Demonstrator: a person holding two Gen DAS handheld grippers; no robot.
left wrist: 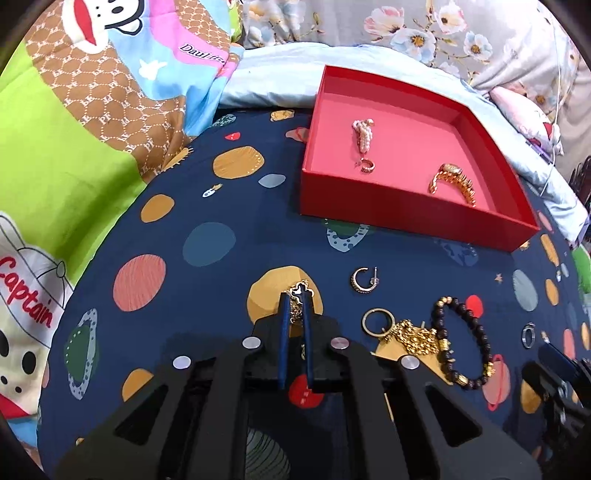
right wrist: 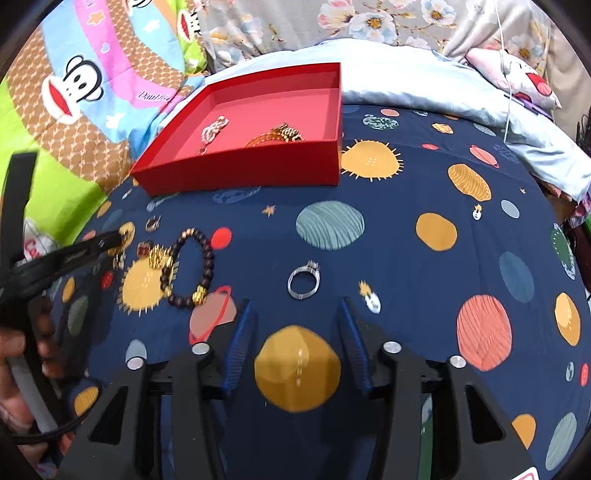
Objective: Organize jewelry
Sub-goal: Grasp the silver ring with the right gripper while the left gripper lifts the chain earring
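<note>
A red tray (left wrist: 406,205) (right wrist: 236,171) sits on the navy planet-print sheet and holds a pearl piece (left wrist: 362,134), a small ring (left wrist: 366,165) and a gold watch (left wrist: 453,182). My left gripper (left wrist: 295,295) is shut on a gold chain necklace with a dark clover charm (left wrist: 301,291), just above the sheet in front of the tray. On the sheet lie a hoop earring (left wrist: 364,280), a gold ring (left wrist: 376,322), a gold chain pile (left wrist: 413,338), a dark bead bracelet (left wrist: 463,341) (right wrist: 188,269) and a silver ring (right wrist: 303,283) (left wrist: 529,335). My right gripper (right wrist: 295,314) is open, just short of the silver ring.
Cartoon-print bedding (left wrist: 74,147) rises on the left. A pale blue pillow (right wrist: 424,85) and floral bedding (left wrist: 406,29) lie behind the tray. The left gripper also shows at the left of the right wrist view (right wrist: 110,242).
</note>
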